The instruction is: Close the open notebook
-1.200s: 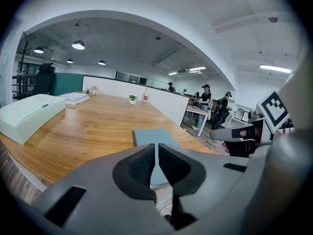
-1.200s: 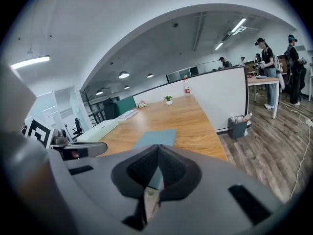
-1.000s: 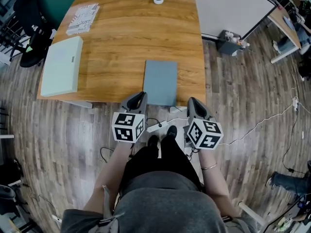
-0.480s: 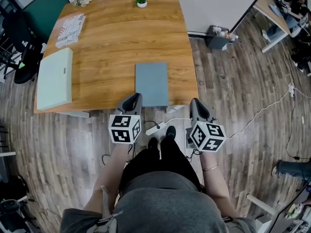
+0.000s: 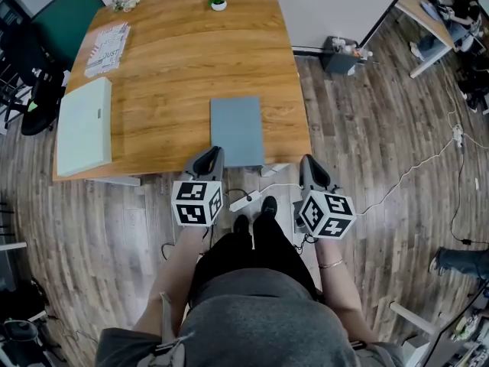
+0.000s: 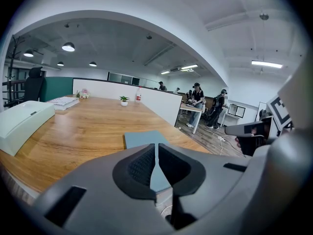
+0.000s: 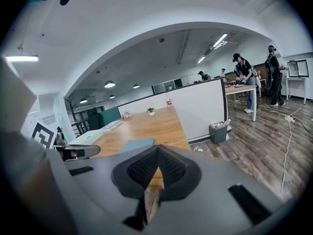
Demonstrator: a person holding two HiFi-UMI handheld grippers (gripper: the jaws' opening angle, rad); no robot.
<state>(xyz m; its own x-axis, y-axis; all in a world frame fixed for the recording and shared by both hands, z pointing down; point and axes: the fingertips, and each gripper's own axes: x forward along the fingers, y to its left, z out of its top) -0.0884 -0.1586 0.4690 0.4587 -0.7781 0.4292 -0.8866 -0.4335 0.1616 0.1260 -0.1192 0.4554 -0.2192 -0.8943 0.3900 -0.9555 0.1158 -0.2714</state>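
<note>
A grey-blue notebook lies closed and flat on the wooden table, by its front edge. My left gripper hangs just off that edge, at the notebook's near left corner, jaws shut with nothing between them. My right gripper is off the table's front right corner, over the floor, also shut and empty. In the left gripper view the notebook lies straight ahead beyond the shut gripper. In the right gripper view the notebook sits ahead and left of the shut gripper.
A pale green case lies at the table's left edge, a magazine at the far left, a small potted plant at the far edge. A power strip with cable lies on the floor by the person's feet. A bin stands right.
The head view has shifted, so the table now sits further left and up. The right gripper has drifted slightly right. The notebook stays closed and both grippers stay shut.
</note>
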